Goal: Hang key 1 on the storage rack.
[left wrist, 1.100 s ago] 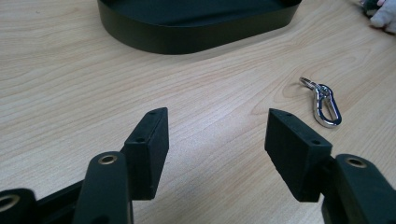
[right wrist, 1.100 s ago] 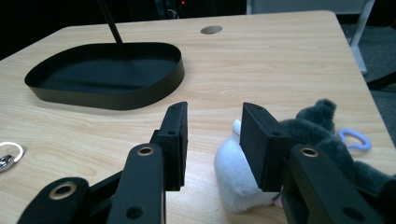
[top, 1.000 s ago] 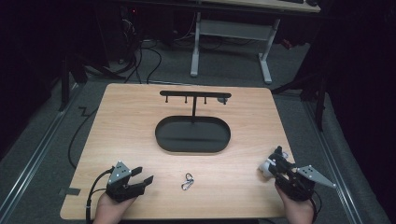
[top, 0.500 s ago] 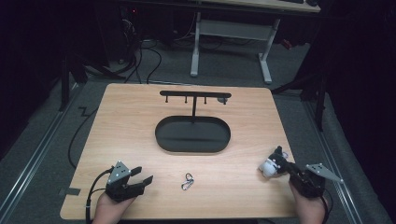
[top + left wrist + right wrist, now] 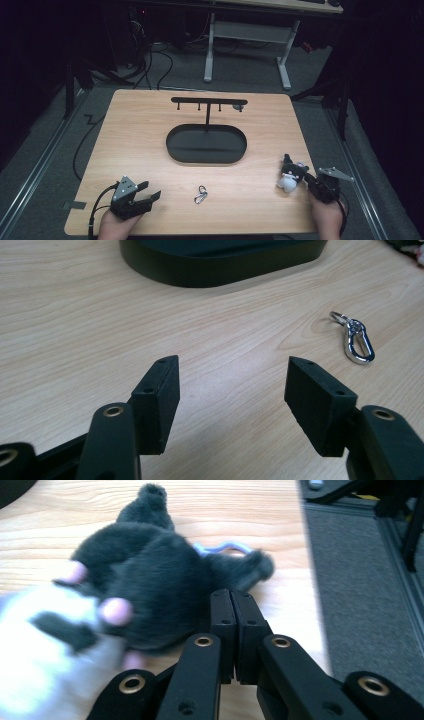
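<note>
From above, my left gripper [image 5: 148, 196] sits near the table's [image 5: 150, 145] front edge, left of the carabiner [image 5: 200, 194]; my right gripper [image 5: 306, 177] touches the plush toy [image 5: 290, 175], right of the carabiner. Left gripper view: my jaws spread, empty; carabiner [image 5: 356, 337] ahead-right. Right gripper view: my jaws pressed together beside the plush toy [image 5: 125, 585]; I cannot tell whether they pinch it.

I am wearing black grippers: my left gripper [image 5: 145, 194] and right gripper [image 5: 232, 611] are showing brass-ringed screw holes, grey three-cornered plates and trailing black cables.
</note>
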Demonstrator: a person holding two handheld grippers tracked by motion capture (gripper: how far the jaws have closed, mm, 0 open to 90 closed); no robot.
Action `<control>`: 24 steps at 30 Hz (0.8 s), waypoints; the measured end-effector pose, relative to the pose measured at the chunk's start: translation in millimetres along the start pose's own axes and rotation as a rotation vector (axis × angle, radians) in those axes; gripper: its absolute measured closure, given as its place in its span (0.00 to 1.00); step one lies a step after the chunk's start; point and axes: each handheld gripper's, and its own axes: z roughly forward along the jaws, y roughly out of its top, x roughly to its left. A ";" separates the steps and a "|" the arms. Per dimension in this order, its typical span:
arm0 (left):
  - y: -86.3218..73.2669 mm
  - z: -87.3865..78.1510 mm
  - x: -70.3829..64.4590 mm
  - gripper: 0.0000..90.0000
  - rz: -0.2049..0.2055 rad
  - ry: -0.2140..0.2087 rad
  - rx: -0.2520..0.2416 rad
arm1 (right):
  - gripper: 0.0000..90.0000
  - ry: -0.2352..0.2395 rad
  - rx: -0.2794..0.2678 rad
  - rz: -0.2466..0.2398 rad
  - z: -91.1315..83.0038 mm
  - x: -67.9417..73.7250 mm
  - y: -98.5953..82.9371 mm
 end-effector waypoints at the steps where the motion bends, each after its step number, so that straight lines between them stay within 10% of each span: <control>1: 0.0 0.0 0.0 0.44 0.000 0.000 0.000 | 1.00 0.000 0.000 0.000 0.0 0.0 0.0; 15: -19.2 -32.1 8.6 0.44 -0.050 0.072 -0.017 | 0.99 0.203 0.019 -0.156 27.5 62.3 26.7; 24: -16.3 -30.1 7.7 0.44 -0.038 0.064 -0.021 | 0.96 0.232 0.022 -0.225 24.7 84.3 24.6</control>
